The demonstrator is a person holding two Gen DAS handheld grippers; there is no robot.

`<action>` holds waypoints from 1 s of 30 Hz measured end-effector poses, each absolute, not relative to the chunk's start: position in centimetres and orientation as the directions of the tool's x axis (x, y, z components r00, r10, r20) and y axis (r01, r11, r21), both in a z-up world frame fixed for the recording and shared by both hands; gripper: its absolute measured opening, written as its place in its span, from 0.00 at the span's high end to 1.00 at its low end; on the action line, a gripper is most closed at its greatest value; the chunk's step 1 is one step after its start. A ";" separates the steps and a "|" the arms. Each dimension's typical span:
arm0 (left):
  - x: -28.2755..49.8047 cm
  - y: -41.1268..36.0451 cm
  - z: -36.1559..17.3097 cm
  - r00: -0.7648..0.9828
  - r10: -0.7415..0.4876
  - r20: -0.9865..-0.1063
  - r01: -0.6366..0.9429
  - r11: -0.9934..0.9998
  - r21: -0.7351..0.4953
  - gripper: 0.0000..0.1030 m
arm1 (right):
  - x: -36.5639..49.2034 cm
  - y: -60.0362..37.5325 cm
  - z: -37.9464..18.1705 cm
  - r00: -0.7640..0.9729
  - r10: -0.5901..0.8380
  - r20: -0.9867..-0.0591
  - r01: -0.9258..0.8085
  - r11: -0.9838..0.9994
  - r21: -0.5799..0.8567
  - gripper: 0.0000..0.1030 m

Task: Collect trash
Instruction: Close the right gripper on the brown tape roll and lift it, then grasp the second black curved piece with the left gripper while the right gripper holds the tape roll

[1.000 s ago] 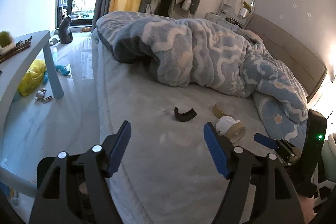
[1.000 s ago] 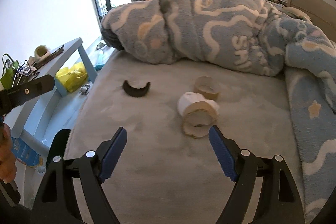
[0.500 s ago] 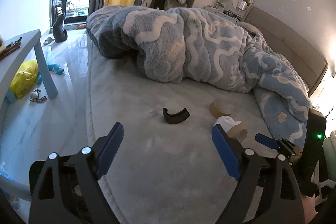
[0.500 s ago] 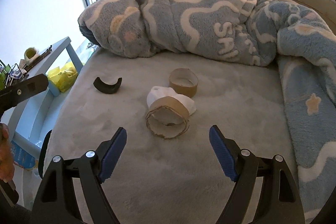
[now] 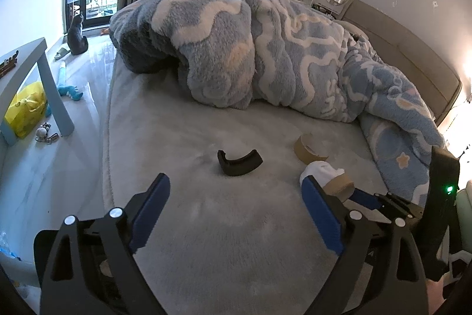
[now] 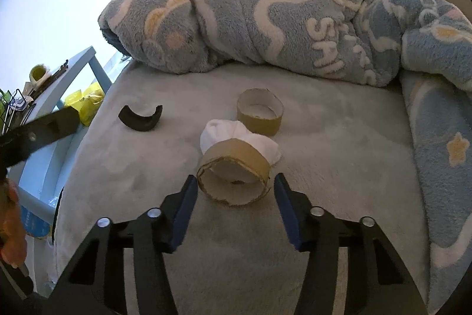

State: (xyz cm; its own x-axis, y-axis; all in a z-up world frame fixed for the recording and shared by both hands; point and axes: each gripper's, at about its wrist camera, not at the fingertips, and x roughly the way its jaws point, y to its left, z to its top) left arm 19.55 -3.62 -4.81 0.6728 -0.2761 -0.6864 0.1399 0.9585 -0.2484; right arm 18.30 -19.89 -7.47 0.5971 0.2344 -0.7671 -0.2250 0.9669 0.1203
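Three pieces of trash lie on the grey bed [image 6: 339, 167], in front of a big blue blanket [image 6: 295, 19] that is heaped far beyond both pairs of fingers. The right gripper [image 6: 234, 198] has its blue fingers [image 6: 184, 205] half apart, one on each side of the near cardboard ring [image 6: 236, 170], close to it but not touching. A white crumpled tissue [image 6: 236, 135] is stuffed in the back of this ring. The second cardboard ring [image 6: 259, 111] stands just behind it. The left gripper [image 5: 234, 204] is spread wide and holds nothing; the small black curved piece [image 5: 239, 162] lies just ahead, between its fingertips [image 5: 153, 197].
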 end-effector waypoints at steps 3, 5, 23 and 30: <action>20.0 -3.9 -5.1 0.668 -0.279 -0.690 0.142 0.958 -0.249 0.10 | 18.3 -19.8 -7.5 0.596 0.241 -0.766 -0.238 0.964 0.117 0.52; 20.4 -4.2 -5.3 0.666 -0.279 -0.691 0.142 0.958 -0.250 0.10 | 18.2 -19.9 -7.5 0.593 0.248 -0.766 -0.244 0.962 0.123 0.52; 23.3 -7.4 -7.8 0.673 -0.124 -0.729 0.081 0.992 -0.094 0.10 | 16.7 -23.4 -5.9 0.586 0.377 -0.717 -0.293 0.924 0.245 0.52; 24.7 -8.2 -8.7 0.665 -0.062 -0.745 0.046 0.998 -0.043 0.11 | 16.9 -24.5 -6.0 0.579 0.398 -0.711 -0.298 0.916 0.270 0.52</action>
State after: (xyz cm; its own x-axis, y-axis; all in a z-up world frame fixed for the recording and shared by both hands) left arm 24.68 -8.22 -8.66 0.6645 -0.0623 -0.7447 0.0456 0.9980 -0.0428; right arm 16.89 -24.52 -5.95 0.5789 0.3983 -0.7115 -0.2978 0.9156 0.2703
